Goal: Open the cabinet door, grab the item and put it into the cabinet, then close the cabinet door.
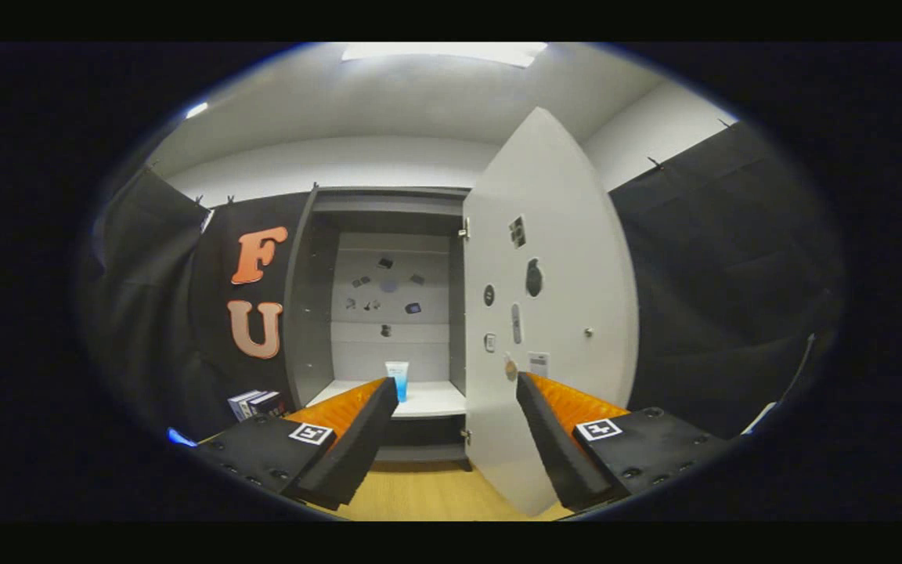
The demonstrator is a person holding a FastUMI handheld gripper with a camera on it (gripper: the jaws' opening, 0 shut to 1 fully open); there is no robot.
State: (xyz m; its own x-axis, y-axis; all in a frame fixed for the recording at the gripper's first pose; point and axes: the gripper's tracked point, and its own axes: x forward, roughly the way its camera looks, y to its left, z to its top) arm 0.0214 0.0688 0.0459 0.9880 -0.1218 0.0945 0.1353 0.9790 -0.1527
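Observation:
The grey cabinet (pixel 306 313) stands ahead with its white door (pixel 553 258) swung wide open to the right. A small tube (pixel 397 380), white at the top and blue below, stands upright on the white shelf (pixel 439 401) inside the cabinet, just beyond my left fingertip. My gripper (pixel 457 392) is open, its orange-and-black fingers (pixel 353 427) spread wide with nothing between them. The right finger (pixel 549 431) overlaps the lower part of the open door in the view. A small knob (pixel 589 332) sits on the door's face.
Small stickers and magnets dot the cabinet's back wall (pixel 388 286) and the door. A couple of small boxes (pixel 255 403) stand left of the cabinet on the wooden surface (pixel 427 493). Black cloth walls close in on both sides.

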